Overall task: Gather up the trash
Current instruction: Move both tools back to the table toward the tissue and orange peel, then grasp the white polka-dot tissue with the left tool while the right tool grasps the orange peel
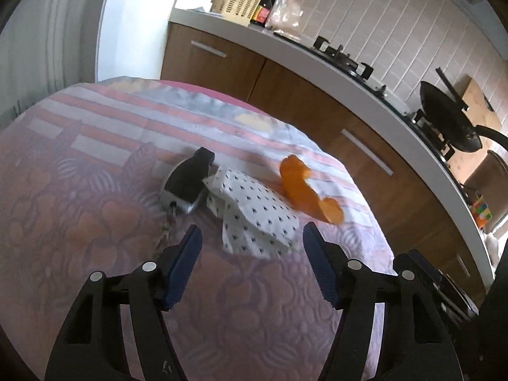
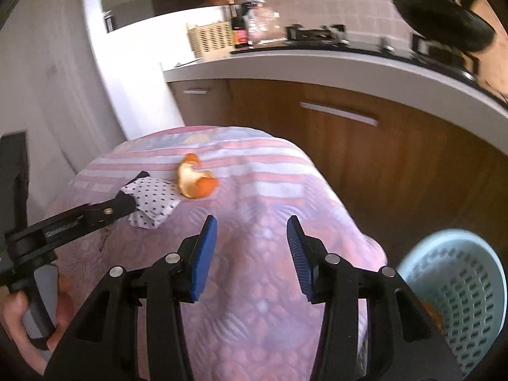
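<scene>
On the quilted pink table cover lies a crumpled white napkin [image 1: 254, 209] with dark dots, its far edge touching a curled orange peel [image 1: 304, 190]. My left gripper [image 1: 252, 231] is open, and the napkin's near edge sits between its blue pads without being pressed. In the right wrist view the left gripper [image 2: 135, 190] reaches in from the left onto the napkin [image 2: 155, 200], with the peel [image 2: 193, 181] just beyond. My right gripper [image 2: 251, 222] is open and holds nothing, hovering over bare cover short of the peel.
A black car key fob [image 1: 187, 181] with a key ring lies left of the napkin. A light blue perforated basket [image 2: 460, 285] stands on the floor at the lower right, something orange inside. Behind the table runs a kitchen counter [image 1: 317, 60] with a stove and pan. A hand [image 2: 16, 317] grips the left tool.
</scene>
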Demonstrator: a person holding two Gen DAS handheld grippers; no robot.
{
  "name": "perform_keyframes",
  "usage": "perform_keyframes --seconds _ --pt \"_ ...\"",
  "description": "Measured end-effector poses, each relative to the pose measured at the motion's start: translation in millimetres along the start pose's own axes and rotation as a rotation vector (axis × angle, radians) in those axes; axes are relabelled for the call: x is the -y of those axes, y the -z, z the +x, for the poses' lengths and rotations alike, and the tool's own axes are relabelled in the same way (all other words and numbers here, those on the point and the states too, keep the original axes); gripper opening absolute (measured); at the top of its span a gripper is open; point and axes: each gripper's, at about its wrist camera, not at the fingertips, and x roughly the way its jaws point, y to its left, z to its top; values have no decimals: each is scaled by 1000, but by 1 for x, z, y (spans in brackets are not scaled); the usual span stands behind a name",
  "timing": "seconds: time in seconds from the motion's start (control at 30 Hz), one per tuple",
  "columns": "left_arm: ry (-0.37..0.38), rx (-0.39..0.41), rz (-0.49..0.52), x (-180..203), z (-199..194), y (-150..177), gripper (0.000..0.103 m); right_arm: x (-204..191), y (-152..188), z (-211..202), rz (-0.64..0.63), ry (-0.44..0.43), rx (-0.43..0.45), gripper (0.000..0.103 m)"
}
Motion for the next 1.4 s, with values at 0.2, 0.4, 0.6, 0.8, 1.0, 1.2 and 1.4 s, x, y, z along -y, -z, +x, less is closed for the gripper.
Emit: perform_keyframes --seconds 0.2,0.4,0.6,0.8,1.0,1.2,1.4 --pt "-16 -59 6 1 31 -16 62 -4 -9 15 -2 -15 -18 42" --pt "-92 -47 90 10 40 -19 48 -7 -16 18 -19 -14 -17 42" --pt "-154 -39 151 16 44 -16 34 -11 -22 23 -25 -8 -15 42" --pt "-158 -13 263 33 42 -8 13 -10 -24 26 -24 -4 -18 42" --pt "-98 26 276 35 17 -10 5 -17 -34 29 -56 -58 -26 42" --pt "-103 64 280 21 -15 -10 5 -35 -37 54 -88 -124 -92 42" --pt "-139 87 234 -6 -30 -8 5 -54 -37 81 -129 -138 -146 68"
